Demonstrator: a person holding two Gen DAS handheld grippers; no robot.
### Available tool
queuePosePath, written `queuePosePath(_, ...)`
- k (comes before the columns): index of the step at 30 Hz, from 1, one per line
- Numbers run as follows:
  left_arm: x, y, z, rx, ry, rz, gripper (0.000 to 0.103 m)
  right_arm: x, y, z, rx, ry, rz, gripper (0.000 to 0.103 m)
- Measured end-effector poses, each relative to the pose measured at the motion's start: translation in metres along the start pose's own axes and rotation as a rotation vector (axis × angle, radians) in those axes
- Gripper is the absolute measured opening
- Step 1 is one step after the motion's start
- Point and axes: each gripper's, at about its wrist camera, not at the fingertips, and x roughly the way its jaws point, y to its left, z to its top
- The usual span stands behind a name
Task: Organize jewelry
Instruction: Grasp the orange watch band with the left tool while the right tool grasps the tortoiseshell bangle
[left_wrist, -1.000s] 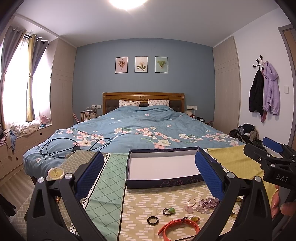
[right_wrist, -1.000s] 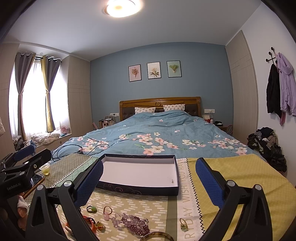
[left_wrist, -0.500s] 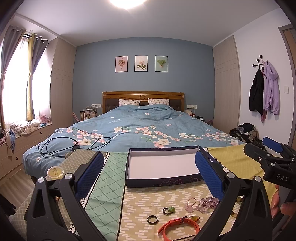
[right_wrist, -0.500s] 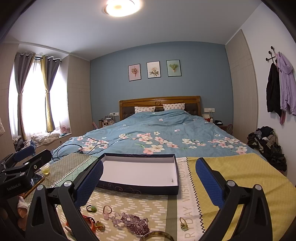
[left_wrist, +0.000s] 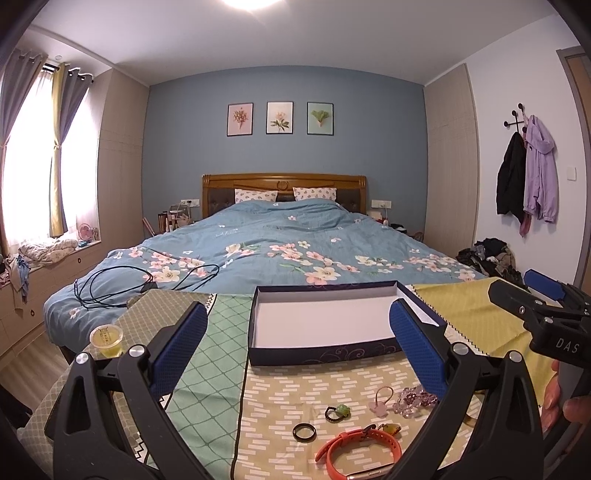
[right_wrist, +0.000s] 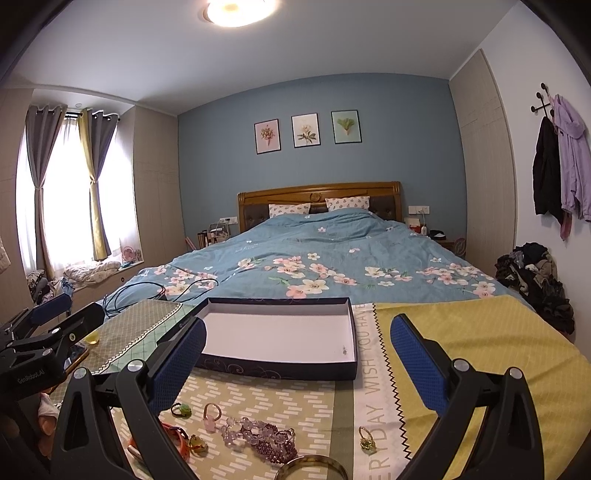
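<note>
We hold the left hand-held gripper (left_wrist: 297, 341) and right hand-held gripper (right_wrist: 295, 354) released, grasping nothing, above the patterned desk (right_wrist: 258, 402). The jewelry (orange silicone bracelet (left_wrist: 358, 452), purple bead bracelet (right_wrist: 258, 437), black ring (left_wrist: 304, 431)) lies before the shallow dark-blue cardboard box (right_wrist: 280, 369).

Jewellery before a tray at the foot of the bed

The tray (left_wrist: 325, 347) sits on the tablecloth (left_wrist: 288, 387), with the bed (left_wrist: 280, 243) behind it. Before the tray lie a ring (left_wrist: 304, 431), a wristband (left_wrist: 358, 448) to its right, and a beaded bracelet (right_wrist: 258, 437) further right, near a bangle (right_wrist: 312, 470). A small cup (left_wrist: 106, 340) stands left of the tray; cables (left_wrist: 122, 284) lie on the bed behind it.
</note>
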Motion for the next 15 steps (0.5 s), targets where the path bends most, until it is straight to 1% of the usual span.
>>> queuePosePath(4,0.011,0.003,-0.006,0.010,0.058,-0.029,0.097,0.004,-0.007,-0.004,-0.013,0.049,0.004,0.097)
queuePosePath(5,0.015,0.004,-0.009,0.020,0.088,-0.051,0.097,0.007,-0.011,-0.007,-0.012,0.080,0.010,0.097)
queuePosePath(8,0.027,0.005,-0.019,0.054,0.163,-0.085,0.097,0.015,-0.021,-0.016,-0.009,0.173,0.007,0.097)
queuePosePath(11,0.039,0.006,-0.035,0.087,0.255,-0.137,0.097,0.022,-0.035,-0.030,0.004,0.269,0.011,0.097)
queuePosePath(12,0.042,0.004,-0.042,0.102,0.294,-0.163,0.097,0.024,-0.038,-0.034,0.002,0.299,0.014,0.096)
queuePosePath(14,0.048,0.004,-0.052,0.122,0.329,-0.183,0.097,0.027,-0.044,-0.043,0.001,0.355,0.028,0.089)
queuePosePath(15,0.050,0.003,-0.057,0.131,0.348,-0.200,0.095,0.028,-0.046,-0.047,0.001,0.375,0.029,0.085)
